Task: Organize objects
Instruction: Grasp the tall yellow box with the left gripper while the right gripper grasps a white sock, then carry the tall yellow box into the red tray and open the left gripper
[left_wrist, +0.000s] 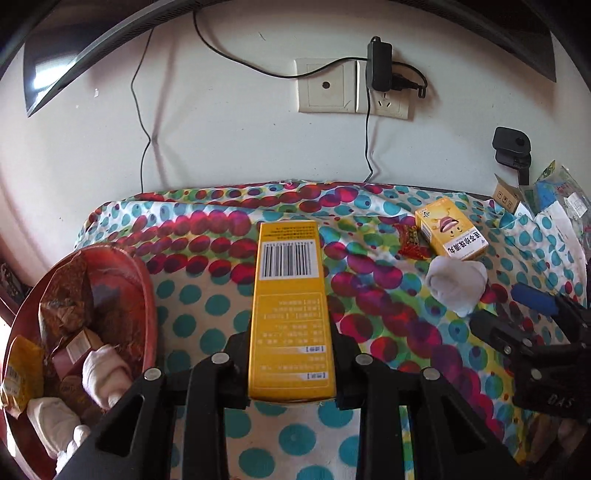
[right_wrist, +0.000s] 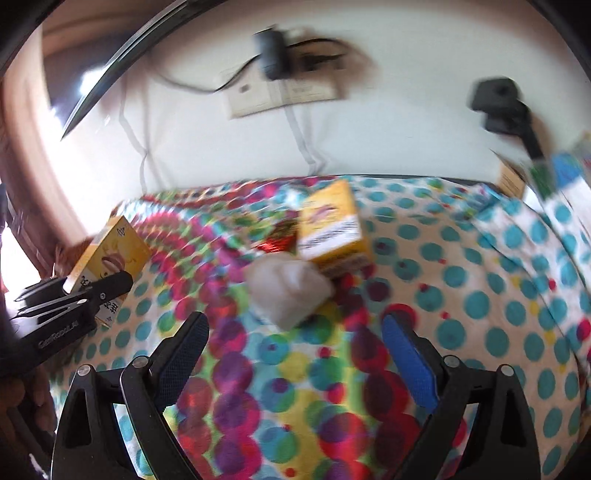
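Fingers (left_wrist: 236, 354) of left gripper (left_wrist: 291, 365) squeezed tight on yellow box (left_wrist: 288, 295), up off dotted cloth (left_wrist: 207, 295), ready for red bowl (left_wrist: 144, 295). Right gripper (right_wrist: 295, 332) wide apart, aimed at white sock (right_wrist: 288, 291) to grab.

Bright daylight from the left, sharp left-wrist view, heavily motion-blurred right-wrist view, fisheye bending and dark corners.
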